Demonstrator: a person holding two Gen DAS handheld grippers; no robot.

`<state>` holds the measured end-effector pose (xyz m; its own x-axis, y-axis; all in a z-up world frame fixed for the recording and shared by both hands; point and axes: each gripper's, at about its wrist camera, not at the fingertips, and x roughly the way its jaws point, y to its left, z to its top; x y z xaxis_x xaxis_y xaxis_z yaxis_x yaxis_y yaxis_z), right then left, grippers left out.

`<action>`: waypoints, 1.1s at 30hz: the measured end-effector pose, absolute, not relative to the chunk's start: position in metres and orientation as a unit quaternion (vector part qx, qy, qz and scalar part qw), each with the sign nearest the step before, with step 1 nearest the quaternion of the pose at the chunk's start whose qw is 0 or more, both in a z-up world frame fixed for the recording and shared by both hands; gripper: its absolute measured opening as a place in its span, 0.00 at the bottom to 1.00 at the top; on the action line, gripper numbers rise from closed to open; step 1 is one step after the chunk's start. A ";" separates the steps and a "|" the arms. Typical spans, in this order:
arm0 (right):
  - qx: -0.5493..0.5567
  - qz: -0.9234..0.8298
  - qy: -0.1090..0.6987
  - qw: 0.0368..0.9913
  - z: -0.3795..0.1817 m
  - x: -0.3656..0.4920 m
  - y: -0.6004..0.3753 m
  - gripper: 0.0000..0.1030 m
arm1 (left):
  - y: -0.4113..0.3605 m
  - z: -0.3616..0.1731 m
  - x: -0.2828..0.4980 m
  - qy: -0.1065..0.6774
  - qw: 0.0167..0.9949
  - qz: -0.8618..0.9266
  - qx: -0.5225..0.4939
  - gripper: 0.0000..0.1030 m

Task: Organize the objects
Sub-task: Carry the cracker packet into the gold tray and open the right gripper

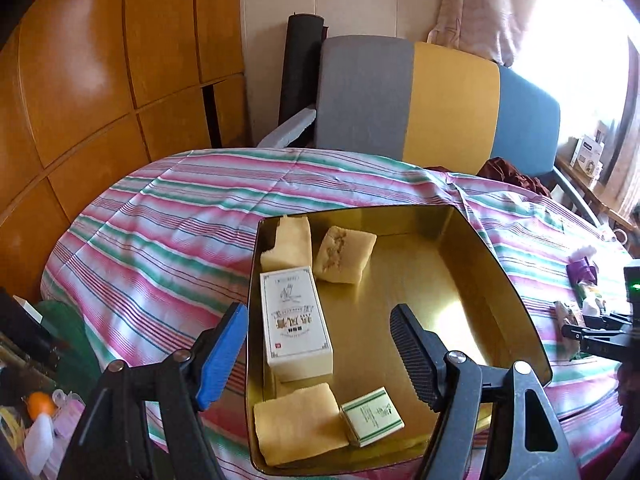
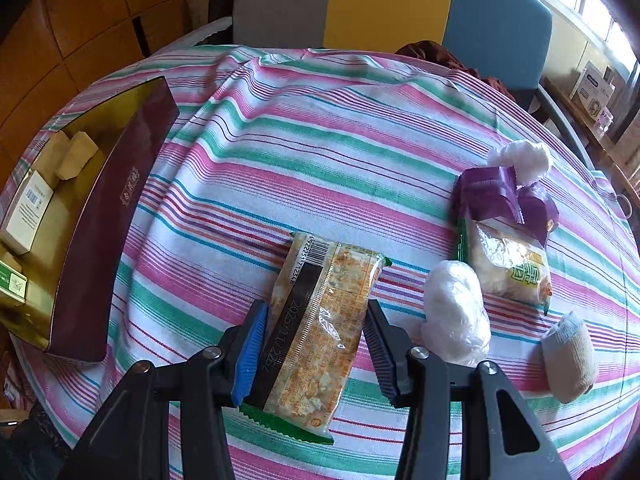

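Note:
A gold-lined box (image 1: 472,264) with a maroon outer wall (image 2: 108,216) sits on the striped tablecloth. It holds a tall white carton (image 1: 294,320), three beige wrapped cakes (image 1: 344,256) and a small green-edged packet (image 1: 372,416). My left gripper (image 1: 320,340) is open and empty above the box. My right gripper (image 2: 316,332) has its jaws around a clear snack bar packet (image 2: 320,320) lying on the cloth; the pads sit at its sides, with a small gap on the right.
To the right of the snack bar lie a white wrapped ball (image 2: 456,316), a purple-topped snack bag (image 2: 504,240), a white fluffy lump (image 2: 520,160) and a beige roll (image 2: 572,360). A grey, yellow and blue chair (image 1: 440,96) stands behind the table.

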<state>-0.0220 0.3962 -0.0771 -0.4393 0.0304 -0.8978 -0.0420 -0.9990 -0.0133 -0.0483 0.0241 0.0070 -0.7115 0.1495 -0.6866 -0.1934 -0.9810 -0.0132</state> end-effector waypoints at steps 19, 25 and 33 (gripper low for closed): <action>-0.495 0.868 0.037 0.013 -0.032 -0.025 0.365 0.47 | 0.017 -0.002 -0.044 0.027 0.094 0.921 -0.376 0.72; -0.475 0.879 0.036 -0.033 -0.002 -0.039 0.321 0.47 | 0.013 -0.006 -0.045 0.022 0.096 0.920 -0.381 0.72; -0.483 0.866 0.047 -0.122 0.008 -0.070 0.244 0.47 | -0.014 0.006 -0.049 -0.005 0.082 0.926 -0.369 0.72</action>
<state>-0.0695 0.2439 0.0079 -0.5029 -0.2571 -0.8252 0.1663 -0.9657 0.1995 -0.0491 -0.0145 0.0062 -0.7148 0.1550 -0.6819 -0.1474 -0.9866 -0.0698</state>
